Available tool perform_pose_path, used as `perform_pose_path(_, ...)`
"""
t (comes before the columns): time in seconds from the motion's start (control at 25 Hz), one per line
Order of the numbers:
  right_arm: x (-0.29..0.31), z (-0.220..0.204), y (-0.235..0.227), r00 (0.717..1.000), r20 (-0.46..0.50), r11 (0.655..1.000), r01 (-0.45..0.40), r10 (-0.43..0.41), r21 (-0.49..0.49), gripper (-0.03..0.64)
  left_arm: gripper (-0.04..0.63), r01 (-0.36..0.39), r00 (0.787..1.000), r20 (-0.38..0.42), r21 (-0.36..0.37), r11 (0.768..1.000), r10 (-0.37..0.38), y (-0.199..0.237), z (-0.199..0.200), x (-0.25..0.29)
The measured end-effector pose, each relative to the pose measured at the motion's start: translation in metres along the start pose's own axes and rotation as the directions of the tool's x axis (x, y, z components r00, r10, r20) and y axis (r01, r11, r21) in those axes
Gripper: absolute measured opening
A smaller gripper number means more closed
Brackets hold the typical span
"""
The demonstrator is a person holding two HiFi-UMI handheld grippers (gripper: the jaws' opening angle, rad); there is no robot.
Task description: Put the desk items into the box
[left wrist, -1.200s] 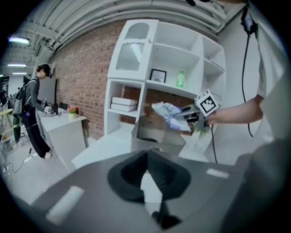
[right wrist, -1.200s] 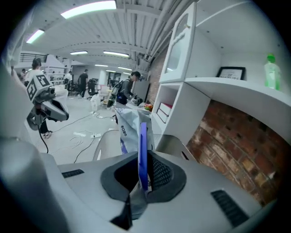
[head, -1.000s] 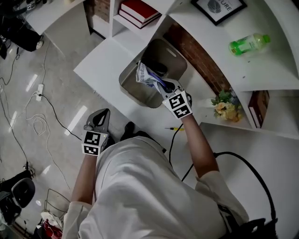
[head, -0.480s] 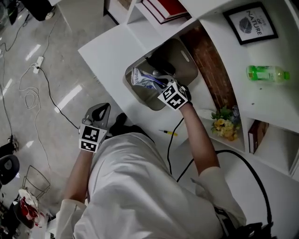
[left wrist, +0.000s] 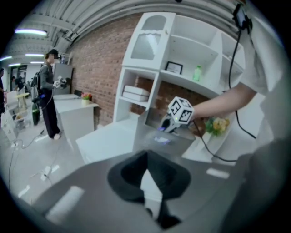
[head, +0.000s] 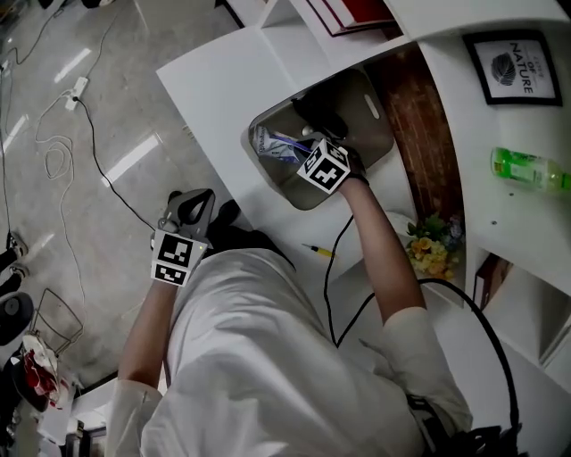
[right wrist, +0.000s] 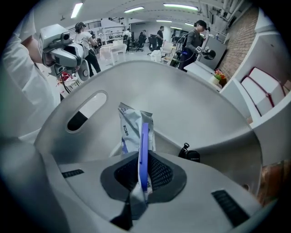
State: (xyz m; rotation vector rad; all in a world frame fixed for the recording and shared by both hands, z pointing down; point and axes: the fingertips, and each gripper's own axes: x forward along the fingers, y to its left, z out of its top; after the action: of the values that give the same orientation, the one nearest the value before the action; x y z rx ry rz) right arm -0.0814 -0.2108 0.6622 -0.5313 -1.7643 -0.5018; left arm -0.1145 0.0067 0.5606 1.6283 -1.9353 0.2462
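A grey box (head: 379,134) with slot handles stands on the white desk (head: 223,80). My right gripper (head: 299,153), pointing steeply down, reaches inside the box and is shut on a silver and blue packet (head: 272,145). Seen from the right gripper view, the packet (right wrist: 134,129) stands edge-on between the jaws of the right gripper (right wrist: 143,157), above the box's inner wall (right wrist: 191,104). A black item (right wrist: 192,155) lies on the box floor. My left gripper (head: 189,212) hangs shut and empty over the floor, off the desk's near edge; its own view shows the left gripper (left wrist: 146,157) facing the desk.
A small yellow-handled tool (head: 319,251) and a black cable (head: 332,268) lie on the desk near the box. Flowers (head: 428,250), a green bottle (head: 528,170), a framed picture (head: 516,64) and red books (head: 343,11) sit on the shelves. Cables trail on the floor (head: 53,161).
My right gripper has gone down into the box with the packet and tipped steeply downward. The left gripper has stayed about where it was beside the desk.
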Motion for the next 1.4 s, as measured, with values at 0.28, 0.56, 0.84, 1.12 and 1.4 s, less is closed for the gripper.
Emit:
perform_pose_path(0.28, 0.038, -0.007, -0.001, 0.998, -0.062, 0.999, -0.027, 0.028, 0.017, 0.018, 0.003, 0.005, 1.0, -0.012, -0.005, 1.0, -0.006, -0.006, -0.004, 0.003)
perform_pose_path(0.56, 0.038, 0.002, 0.003, 0.999, -0.046, 1.0, -0.023, 0.022, -0.008, 0.107, 0.003, 0.013, 1.0, -0.016, -0.003, 1.0, -0.013, -0.006, -0.009, -0.002)
perform_pose_path(0.84, 0.012, 0.008, 0.002, 0.999, -0.035, 1.0, 0.03, -0.03, 0.002, 0.107, 0.003, 0.033, 0.999, 0.002, 0.024, 0.999, -0.033, -0.001, -0.003, -0.011)
perform_pose_path(1.12, -0.02, 0.008, 0.009, 0.996, -0.003, 0.996, 0.084, -0.084, 0.044, 0.106, 0.003, 0.083, 0.996, 0.021, 0.059, 0.995, -0.084, -0.005, 0.005, -0.018)
perform_pose_path(1.4, -0.052, 0.012, 0.024, 0.991, 0.037, 0.987, 0.124, -0.128, 0.101, 0.103, 0.003, 0.148, 0.987, 0.041, 0.108, 0.983, -0.154, -0.013, 0.017, -0.021)
